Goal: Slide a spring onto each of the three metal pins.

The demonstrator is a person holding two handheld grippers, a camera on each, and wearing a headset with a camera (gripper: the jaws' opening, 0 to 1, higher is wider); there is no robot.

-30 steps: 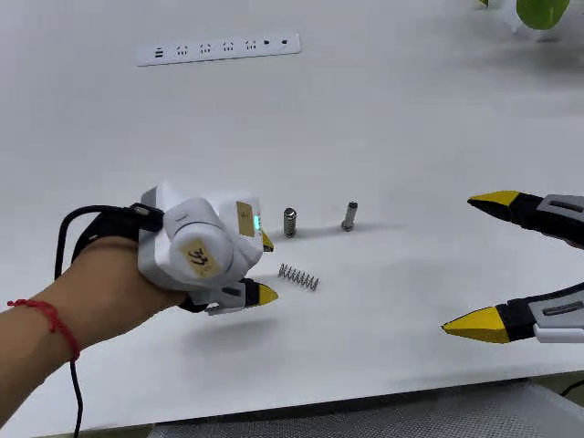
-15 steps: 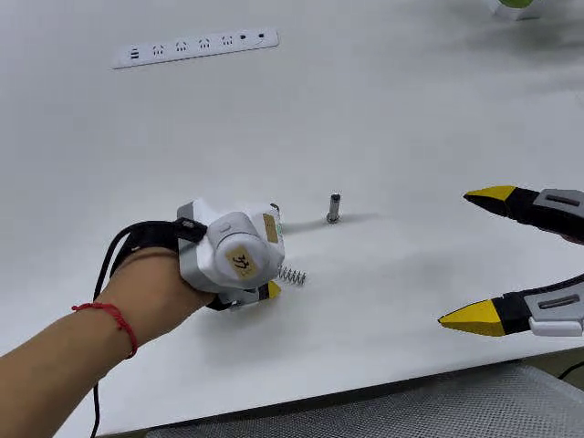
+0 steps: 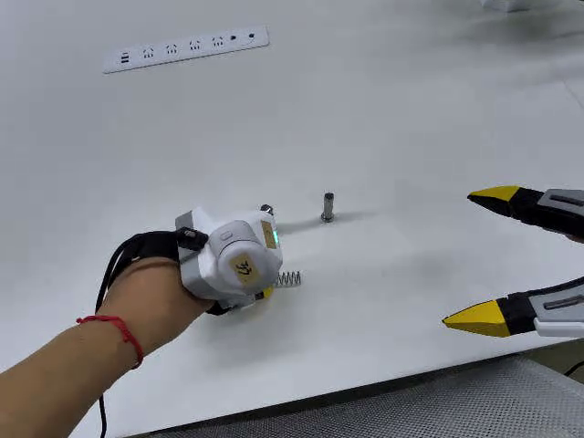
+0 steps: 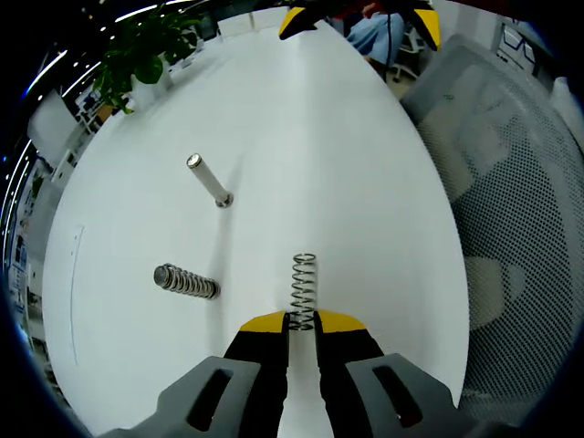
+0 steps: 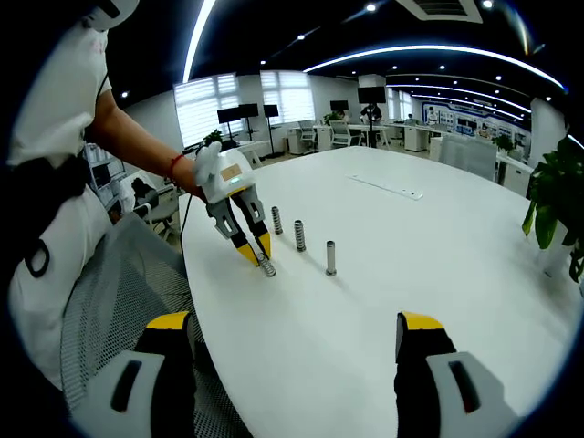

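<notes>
Pinches one end of the loose spring (image 4: 303, 283), flat on the surface (image 4: 365, 182), in the nearly closed left tool (image 4: 301, 320), right tool (image 3: 482, 257) wide open and empty; next likely calls for lifting it endwise over the bare pin (image 4: 210, 181) nearby.

Bright, even light from overhead strips (image 5: 203, 32) washes the white table (image 3: 392, 109) almost to glare. The pin (image 3: 328, 207) throws a soft shadow toward the right edge. Both gripper views bend hard at their edges; focus stays sharp.
</notes>
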